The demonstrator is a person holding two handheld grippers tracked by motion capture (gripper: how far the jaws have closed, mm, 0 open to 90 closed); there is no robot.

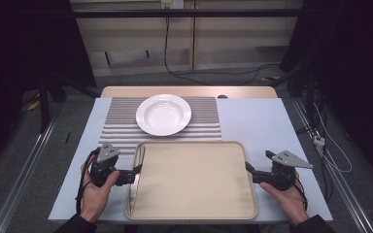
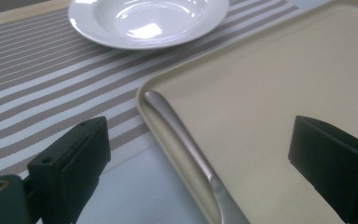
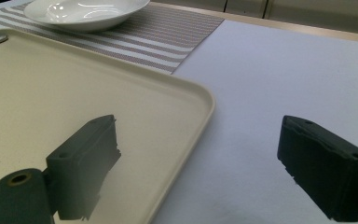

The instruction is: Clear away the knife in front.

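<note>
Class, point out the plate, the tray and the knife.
plate (image 1: 163, 114), high view, middle of its bowl
tray (image 1: 194, 179), high view, bare floor
knife (image 2: 179, 130), left gripper view, handle

Table (image 1: 272, 121), striped mat (image 1: 121, 121), beige tray (image 1: 194, 179)

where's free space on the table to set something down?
Free: the tray floor right of the knife along its left rim; the bare cloth right of the striped mat, behind the right gripper. Crowded: mat centre under the plate, and the tray's left edge by the left gripper.
</note>
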